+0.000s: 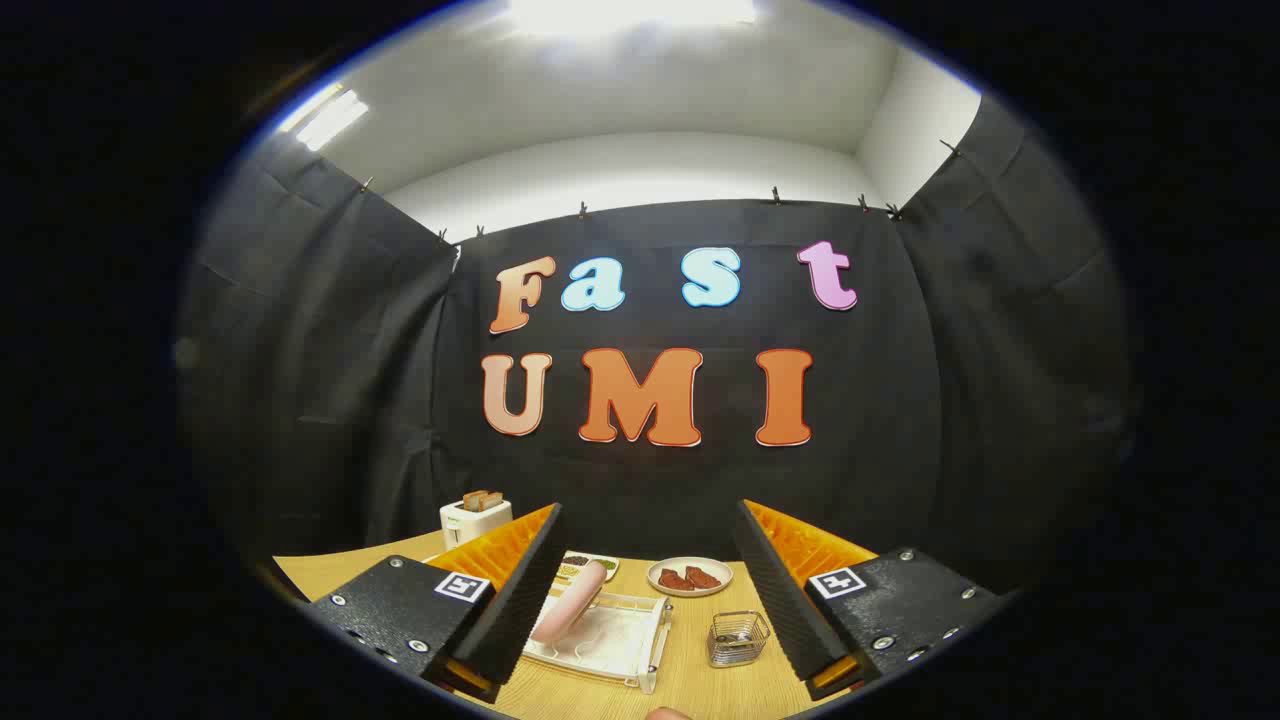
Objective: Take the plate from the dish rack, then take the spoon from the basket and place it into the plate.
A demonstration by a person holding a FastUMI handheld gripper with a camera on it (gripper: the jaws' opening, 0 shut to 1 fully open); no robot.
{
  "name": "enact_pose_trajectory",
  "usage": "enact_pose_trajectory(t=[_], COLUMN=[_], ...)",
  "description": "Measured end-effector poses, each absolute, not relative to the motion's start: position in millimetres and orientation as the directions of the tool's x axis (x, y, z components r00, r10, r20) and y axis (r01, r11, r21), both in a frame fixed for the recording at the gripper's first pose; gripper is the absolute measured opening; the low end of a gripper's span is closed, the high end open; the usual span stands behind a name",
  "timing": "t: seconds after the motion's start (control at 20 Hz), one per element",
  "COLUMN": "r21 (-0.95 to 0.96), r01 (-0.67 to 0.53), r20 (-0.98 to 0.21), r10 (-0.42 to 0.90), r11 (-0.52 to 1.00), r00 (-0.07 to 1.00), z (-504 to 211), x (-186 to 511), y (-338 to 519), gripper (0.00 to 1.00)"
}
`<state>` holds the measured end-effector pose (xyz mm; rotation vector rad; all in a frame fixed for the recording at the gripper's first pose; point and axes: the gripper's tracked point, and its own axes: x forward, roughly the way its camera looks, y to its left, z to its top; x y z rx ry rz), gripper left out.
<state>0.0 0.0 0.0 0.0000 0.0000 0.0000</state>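
Note:
My gripper (645, 560) is open, high above the wooden table (700, 690), with nothing between its fingers. Below and between the fingers lies a white dish rack (610, 640) with a pink plate (570, 602) standing on edge in it, close to the left finger (520, 590). To the right of the rack stands a small wire basket (737, 640), nearer the right finger (785, 590); the spoon inside it is too small to make out.
A white toaster (475, 518) with toast sits at the table's far left. A small plate with reddish food (690, 577) lies beyond the basket. A narrow tray (590, 563) with small items lies beyond the rack.

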Motion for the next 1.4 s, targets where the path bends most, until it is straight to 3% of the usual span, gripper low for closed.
enact_pose_trajectory(t=[1.4], r21=[0.036], r01=[-0.069], r20=[-0.041], r10=[0.070], r11=[0.997], r00=[0.997], z=[-6.0], x=[19.0], y=[42.0], gripper=[1.00])
